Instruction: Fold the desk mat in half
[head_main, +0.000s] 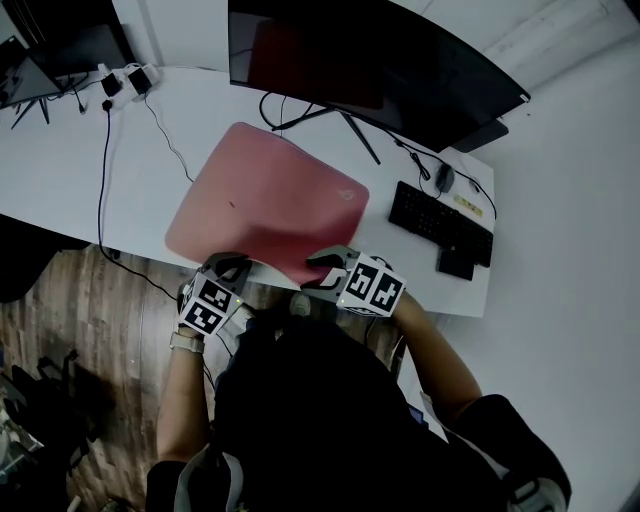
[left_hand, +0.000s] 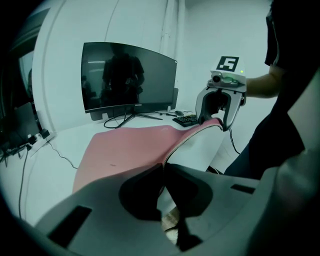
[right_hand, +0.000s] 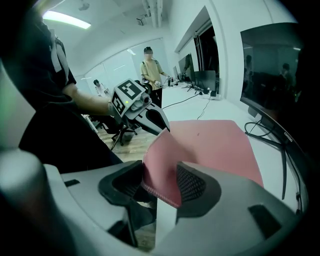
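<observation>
Since the desk mat (head_main: 265, 195) curls limply along its lifted near edge on the desk (head_main: 60, 170), it seems light and soft, best gripped at its corners. The left gripper (head_main: 230, 263) pinches the near-left corner; the right gripper (head_main: 328, 268) has its jaws apart around the near-right one.

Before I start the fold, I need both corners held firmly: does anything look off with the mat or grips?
Yes. The right gripper has its jaws apart, with a corner of the desk mat loose between them, while the left gripper is shut on its corner. The mat also appears to lie askew to the front edge of the desk.
</observation>
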